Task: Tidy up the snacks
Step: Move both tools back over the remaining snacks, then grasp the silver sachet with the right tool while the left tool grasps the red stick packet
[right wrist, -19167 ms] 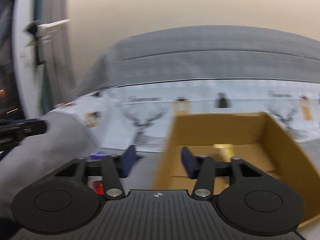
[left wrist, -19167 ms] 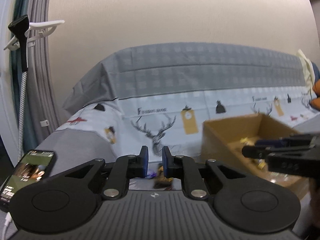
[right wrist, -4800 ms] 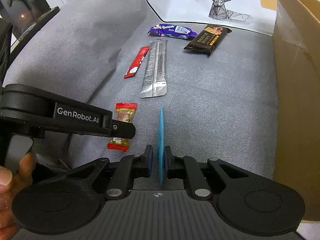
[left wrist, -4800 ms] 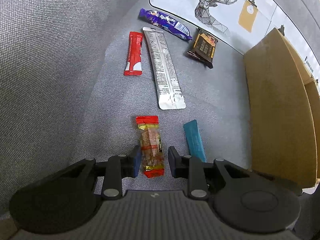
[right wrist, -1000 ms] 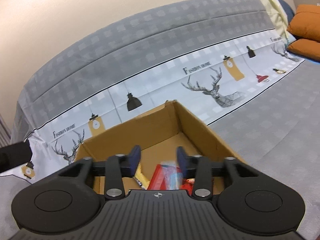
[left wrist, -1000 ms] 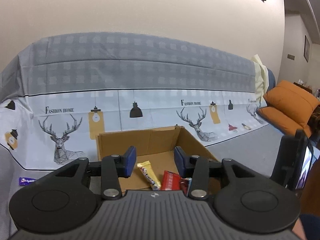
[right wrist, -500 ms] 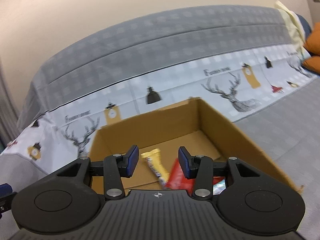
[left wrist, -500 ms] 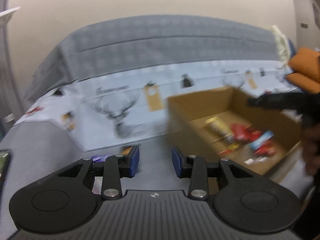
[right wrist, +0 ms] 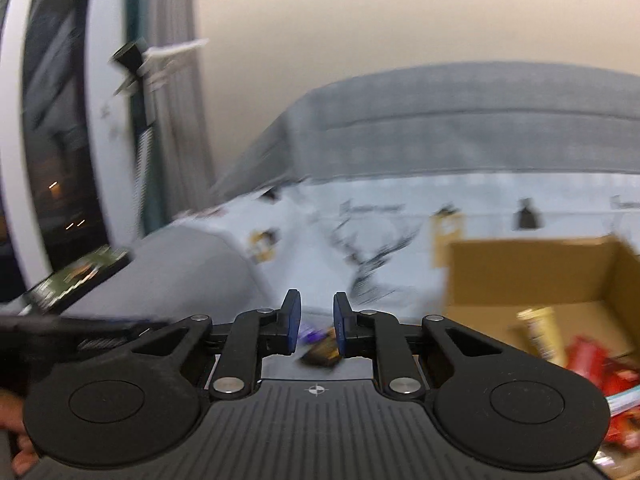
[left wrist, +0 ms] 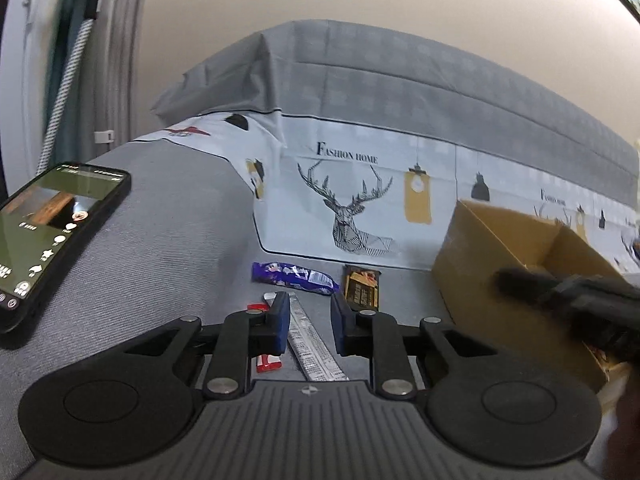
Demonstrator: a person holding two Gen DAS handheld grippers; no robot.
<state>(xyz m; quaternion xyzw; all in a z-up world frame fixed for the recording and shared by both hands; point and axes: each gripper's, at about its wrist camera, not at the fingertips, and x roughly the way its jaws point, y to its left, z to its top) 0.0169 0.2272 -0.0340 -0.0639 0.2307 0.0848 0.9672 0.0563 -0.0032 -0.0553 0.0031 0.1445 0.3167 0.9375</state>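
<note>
Loose snacks lie on the grey sofa seat: a purple bar, a brown chocolate bar, a long silver packet and a red stick half hidden behind a finger. My left gripper hovers just short of them, jaws closing with nothing between them. The right gripper is blurred by motion, also closing on nothing, and faces the brown bar and purple bar. The cardboard box on the right holds a yellow bar and red packets.
A phone with its screen lit lies on the sofa arm at the left. The printed deer cover drapes the backrest behind the snacks. The box stands right of the snacks, with the right gripper blurred in front of it.
Both grippers have swung left, away from over the box and toward the snacks on the seat. The jaws of both have narrowed, and the left one has dropped lower.
</note>
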